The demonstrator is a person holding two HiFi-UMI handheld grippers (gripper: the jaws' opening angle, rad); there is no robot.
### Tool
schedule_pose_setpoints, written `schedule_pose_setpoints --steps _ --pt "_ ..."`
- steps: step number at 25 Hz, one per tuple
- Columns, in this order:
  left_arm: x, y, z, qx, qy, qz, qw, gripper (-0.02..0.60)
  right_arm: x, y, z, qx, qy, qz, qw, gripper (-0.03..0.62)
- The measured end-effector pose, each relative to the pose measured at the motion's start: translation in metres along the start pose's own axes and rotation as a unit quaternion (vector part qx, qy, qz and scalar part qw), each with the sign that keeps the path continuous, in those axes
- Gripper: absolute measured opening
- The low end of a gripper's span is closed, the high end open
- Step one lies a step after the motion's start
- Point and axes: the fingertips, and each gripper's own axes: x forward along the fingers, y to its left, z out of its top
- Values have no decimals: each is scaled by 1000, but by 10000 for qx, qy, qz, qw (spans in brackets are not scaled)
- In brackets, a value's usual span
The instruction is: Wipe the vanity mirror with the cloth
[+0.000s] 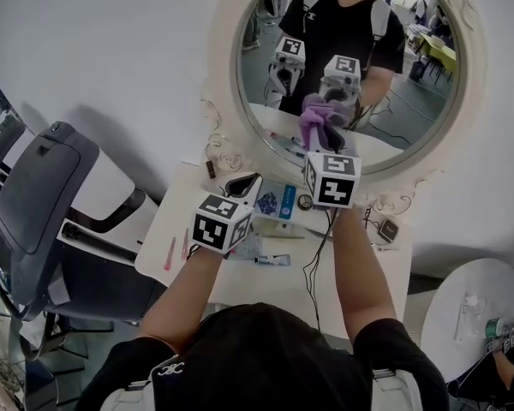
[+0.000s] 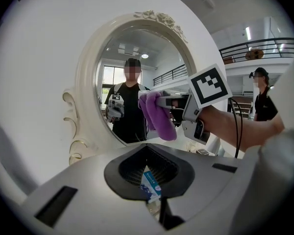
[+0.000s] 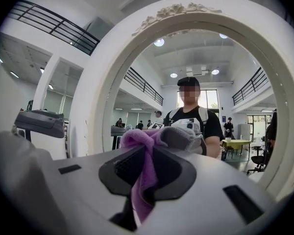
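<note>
**Right gripper** (image 1: 322,140), head view: jaws closed on purple cloth (image 1: 313,120). The cloth is at the lower part of the mirror (image 1: 351,67), meeting its own reflection. Left gripper (image 1: 243,185) is low over the table (image 1: 240,281), well apart from the glass.

**Left gripper view:** left gripper (image 2: 161,214) has jaws together with nothing between them. A packet (image 2: 150,184) shows beyond.

**Right gripper view:** cloth (image 3: 144,170) is pinched and bunched towards the glass (image 3: 152,82).

**Step:** wiping, likely early.

**Next:** press the cloth flat and sweep it across the glass, keeping the jaws off it.
</note>
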Motion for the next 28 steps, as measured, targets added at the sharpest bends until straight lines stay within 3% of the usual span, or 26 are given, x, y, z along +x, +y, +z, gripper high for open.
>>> schedule_pose_setpoints --steps 14,20,28 --pt "46 -98 4 253 124 -546 9981 -5 -81 -145 -23 306 115 -1081 9936 55" --pt "57 -121 3 299 169 -716 9968 -5 -101 -178 -28 237 165 -1634 9861 52" --pt "61 -126 1 316 197 -828 9959 -5 -100 -179 -41 510 284 -1622 9850 51"
